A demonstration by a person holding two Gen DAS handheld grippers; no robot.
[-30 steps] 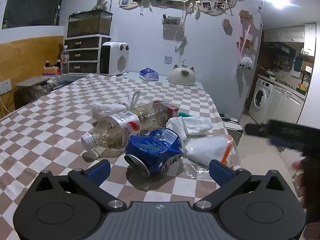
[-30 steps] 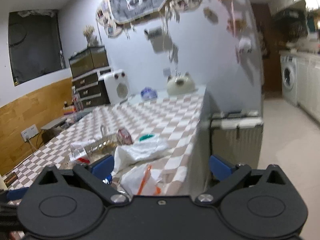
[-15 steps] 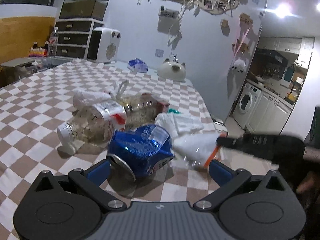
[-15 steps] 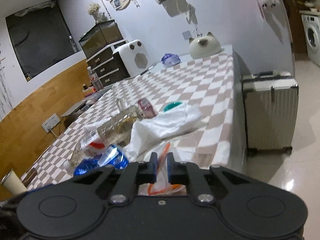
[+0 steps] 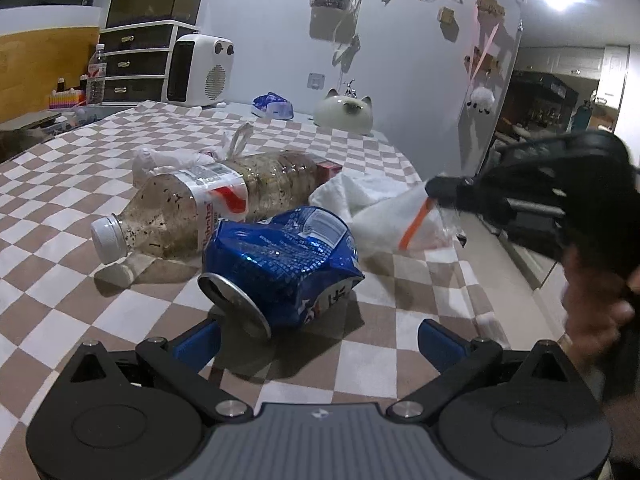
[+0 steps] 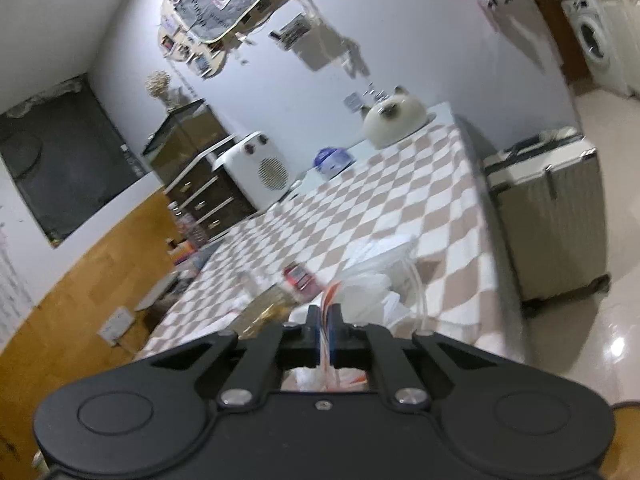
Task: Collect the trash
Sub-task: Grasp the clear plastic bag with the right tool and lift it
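A crushed blue can [image 5: 280,264] lies on the checked tablecloth [image 5: 80,184], just ahead of my open left gripper [image 5: 316,338], whose blue fingertips flank its near end without touching. Behind the can lies a dirty clear bottle [image 5: 208,204] with a white cap. To the right rests a clear plastic bag with an orange strip [image 5: 404,220]. My right gripper [image 5: 438,192] is shut on that bag's edge; in the right wrist view the plastic bag [image 6: 360,280] runs between the pressed fingers of the right gripper [image 6: 326,316]. White crumpled paper [image 5: 356,192] sits behind the bag.
A small red box [image 5: 330,168] and a knotted white bag [image 5: 168,160] lie behind the bottle. At the table's far end stand a white heater [image 5: 200,70], a cat-shaped pot [image 5: 346,114] and a blue pack [image 5: 272,105]. A suitcase [image 6: 548,208] stands on the floor beside the table's right edge.
My right gripper went from wide open to shut on the plastic bag and rolled. The left gripper came lower and closer to the blue can.
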